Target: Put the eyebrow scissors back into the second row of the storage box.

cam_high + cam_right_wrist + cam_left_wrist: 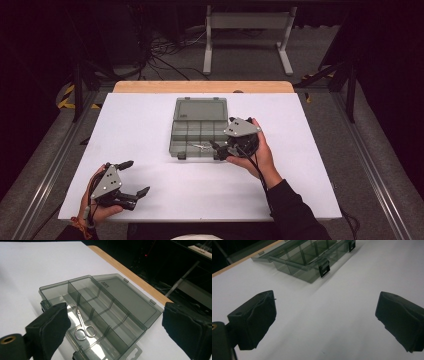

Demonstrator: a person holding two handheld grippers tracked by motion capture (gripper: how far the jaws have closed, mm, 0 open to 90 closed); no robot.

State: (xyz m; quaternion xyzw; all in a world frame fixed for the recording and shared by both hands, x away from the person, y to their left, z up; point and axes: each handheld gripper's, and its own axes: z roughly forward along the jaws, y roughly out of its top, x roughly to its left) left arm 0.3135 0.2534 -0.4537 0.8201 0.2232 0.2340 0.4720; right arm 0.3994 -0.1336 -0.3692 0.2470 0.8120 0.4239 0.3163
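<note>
Two tools are in play, and both stand released. The right tool (221, 150) hangs over the near right corner of the open box (197, 131), its jaws spread wide and touching nothing; in the right gripper view they frame the box from above. The small pair of scissors (83, 326) lies flat in the long front compartment, blades pointing along the compartment and finger loops toward the camera, resting on the floor of the box between the front wall and the first row of dividers. The lid (128, 298) lies folded back flat on the table (300, 150), so nothing blocks the way in.

Judging by this, the step in hand is the approach for a pick: the right tool is lined up on the scissors but has not yet come down on them. The next move calls for lowering the jaws into that narrow compartment, one on each side of the scissors near the pivot or loops, without catching a divider or the front wall, then closing on thin metal that lies flush on the floor, where a slip seems likely.

The left tool (134, 178) rests near the front left of the table, well apart from the box, jaws wide and empty over the bare white surface.
</note>
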